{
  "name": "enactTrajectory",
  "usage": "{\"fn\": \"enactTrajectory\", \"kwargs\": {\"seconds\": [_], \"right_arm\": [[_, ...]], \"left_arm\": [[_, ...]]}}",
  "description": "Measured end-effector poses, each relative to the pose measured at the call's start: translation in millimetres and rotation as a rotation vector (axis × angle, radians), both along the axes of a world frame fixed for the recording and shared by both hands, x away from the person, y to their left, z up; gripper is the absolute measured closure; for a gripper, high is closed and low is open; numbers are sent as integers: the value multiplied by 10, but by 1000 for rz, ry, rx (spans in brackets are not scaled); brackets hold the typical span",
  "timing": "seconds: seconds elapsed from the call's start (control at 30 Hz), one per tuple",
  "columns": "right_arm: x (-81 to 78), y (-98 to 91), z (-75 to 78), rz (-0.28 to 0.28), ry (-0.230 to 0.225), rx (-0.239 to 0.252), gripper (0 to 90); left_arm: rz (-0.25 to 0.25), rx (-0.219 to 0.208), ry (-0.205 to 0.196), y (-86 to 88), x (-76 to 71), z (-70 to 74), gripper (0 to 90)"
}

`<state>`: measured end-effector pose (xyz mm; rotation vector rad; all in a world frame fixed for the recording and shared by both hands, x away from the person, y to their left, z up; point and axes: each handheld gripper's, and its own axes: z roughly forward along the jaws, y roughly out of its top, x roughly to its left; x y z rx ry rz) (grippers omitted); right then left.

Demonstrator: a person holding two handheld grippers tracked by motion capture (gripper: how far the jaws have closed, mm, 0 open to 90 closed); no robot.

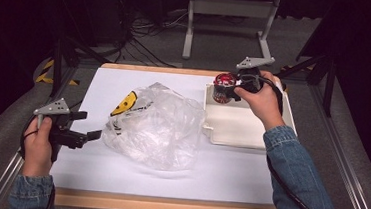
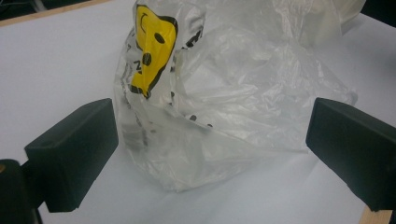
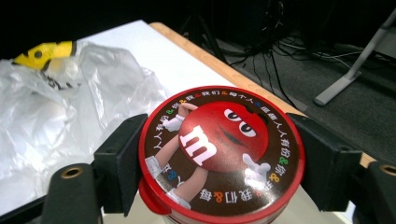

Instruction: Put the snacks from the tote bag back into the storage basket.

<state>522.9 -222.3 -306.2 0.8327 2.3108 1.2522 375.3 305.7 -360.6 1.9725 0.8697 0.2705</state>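
A round candy tub (image 1: 223, 87) with a red lid (image 3: 219, 151) stands at the far left corner of the white tray (image 1: 241, 129). My right gripper (image 1: 235, 87) is shut on the tub, one black pad on each side of the lid. A crumpled clear plastic bag (image 1: 154, 124) with a yellow smiley print (image 2: 152, 46) lies in the middle of the table. At the table's left, my left gripper (image 1: 89, 125) stands open, pointing at the bag (image 2: 219, 107), which lies just beyond its wide-apart jaws. Nothing is between its pads.
The table top (image 1: 108, 168) is white with a wooden rim. Beyond the far edge stand a metal frame (image 1: 228, 17), tripod legs and loose cables on the floor. The tray's near part is bare.
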Motion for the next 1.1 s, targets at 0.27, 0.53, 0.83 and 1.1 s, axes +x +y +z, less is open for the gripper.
{"fn": "enactTrajectory", "kwargs": {"seconds": [0.27, 0.53, 0.83, 1.1], "right_arm": [[46, 32, -177, 26, 16, -35, 248], [91, 35, -325, 27, 31, -52, 248], [109, 62, -504, 32, 50, -85, 248], [128, 82, -665, 23, 63, -112, 249]], "left_arm": [[-1, 8, 22, -47, -36, -39, 31], [-7, 19, 23, -41, -30, -45, 32], [-7, 10, 30, -63, -21, -49, 32], [-9, 12, 42, -53, 11, -80, 33]]}}
